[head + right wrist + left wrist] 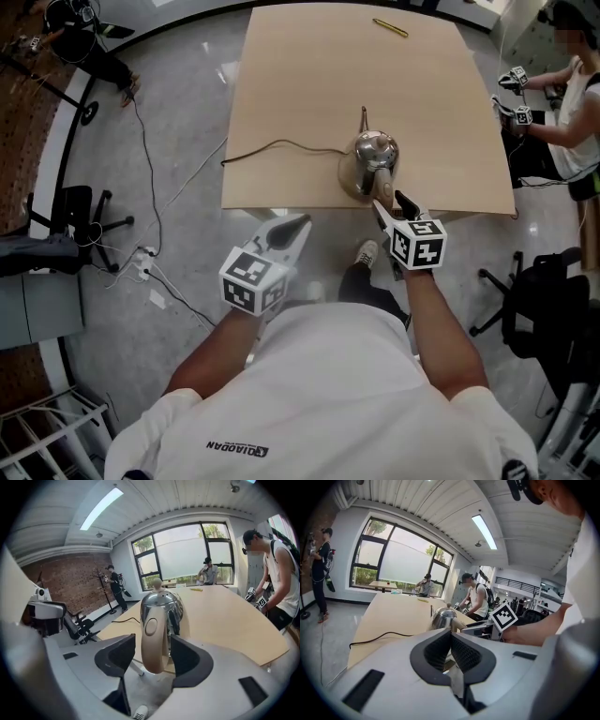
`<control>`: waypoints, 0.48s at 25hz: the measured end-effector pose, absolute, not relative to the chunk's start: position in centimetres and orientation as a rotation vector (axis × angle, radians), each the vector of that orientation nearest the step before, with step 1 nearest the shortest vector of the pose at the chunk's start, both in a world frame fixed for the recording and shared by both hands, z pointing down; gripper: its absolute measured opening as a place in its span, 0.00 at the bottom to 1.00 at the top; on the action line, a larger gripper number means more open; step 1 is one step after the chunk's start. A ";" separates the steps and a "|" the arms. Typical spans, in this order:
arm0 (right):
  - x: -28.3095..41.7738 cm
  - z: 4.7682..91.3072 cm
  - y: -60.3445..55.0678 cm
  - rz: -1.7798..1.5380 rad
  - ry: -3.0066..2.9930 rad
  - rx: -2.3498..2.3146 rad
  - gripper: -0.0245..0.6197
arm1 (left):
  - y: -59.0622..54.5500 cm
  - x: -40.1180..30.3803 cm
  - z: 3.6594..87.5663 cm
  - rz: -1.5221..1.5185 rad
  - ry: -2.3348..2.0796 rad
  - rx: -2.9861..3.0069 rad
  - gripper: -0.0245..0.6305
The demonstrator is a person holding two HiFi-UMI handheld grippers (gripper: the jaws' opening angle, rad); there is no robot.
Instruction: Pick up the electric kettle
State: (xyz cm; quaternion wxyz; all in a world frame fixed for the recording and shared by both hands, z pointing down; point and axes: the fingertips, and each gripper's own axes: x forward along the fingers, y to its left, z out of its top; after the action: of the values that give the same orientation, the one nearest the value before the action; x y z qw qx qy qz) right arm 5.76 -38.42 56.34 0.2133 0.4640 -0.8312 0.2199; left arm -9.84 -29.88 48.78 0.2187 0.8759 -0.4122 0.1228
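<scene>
Grey polished floor surrounds one tan wooden table [309, 84], seen from steeply above in the head view. One electric kettle [373, 155], shiny metal with a beige handle [151, 620], stands upright near the table's near edge, somewhat right of that edge's middle. It is the only container on the table. Its lid is on, with a small knob on top, so what is inside cannot be seen. One dark cord [281, 145] runs along the table from the kettle to the left edge and drops over it to the floor. One thin yellow object [390, 27], too small to identify, lies close to the far edge.

Two grippers are in the person's hands. The right gripper [391, 202] reaches over the near edge to the kettle. In the right gripper view its jaws stand wide apart with the handle between them and a gap on each side, so the pads do not press on it. The left gripper [298, 225] hangs just short of the near edge, over the floor. Its jaws are closed together with nothing between them.

Another person [572, 112] stands by the table's right edge.
</scene>
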 end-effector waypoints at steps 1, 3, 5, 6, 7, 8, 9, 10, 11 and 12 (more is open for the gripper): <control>5.5 56.9 -38.8 0.638 -2.305 1.284 0.37 | -30.1 -9.9 48.9 0.342 -1.148 2.416 0.03; 5.2 57.6 -39.5 0.636 -2.299 1.281 0.37 | -30.6 -10.0 49.1 0.348 -1.160 2.403 0.03; 4.9 58.2 -40.0 0.605 -2.282 1.279 0.37 | -31.0 -10.1 49.4 0.352 -1.170 2.392 0.03; 4.9 58.6 -40.2 0.591 -2.268 1.284 0.37 | -31.2 -10.1 49.5 0.352 -1.174 2.387 0.03; 5.0 58.8 -40.4 0.575 -2.254 1.292 0.37 | -31.4 -10.1 49.5 0.351 -1.177 2.383 0.03; 5.0 59.0 -40.6 0.556 -2.245 1.300 0.37 | -31.6 -10.1 49.6 0.351 -1.178 2.380 0.03; 5.0 59.1 -40.8 0.532 -2.239 1.308 0.37 | -31.8 -10.0 49.7 0.353 -1.178 2.377 0.03; 5.0 59.1 -40.9 0.508 -2.234 1.315 0.37 | -31.9 -10.0 49.8 0.356 -1.176 2.374 0.03; 5.0 59.1 -41.1 0.489 -2.229 1.323 0.37 | -32.0 -10.0 49.9 0.361 -1.175 2.372 0.03; 5.2 59.1 -41.2 0.474 -2.222 1.332 0.36 | -32.1 -10.0 50.1 0.366 -1.174 2.371 0.03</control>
State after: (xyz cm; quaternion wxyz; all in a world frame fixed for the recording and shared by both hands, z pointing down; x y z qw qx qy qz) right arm 5.20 -41.18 59.07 0.2510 0.4896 -0.8166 0.1743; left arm -9.99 -32.12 50.06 0.2333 0.8633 -0.4273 0.1332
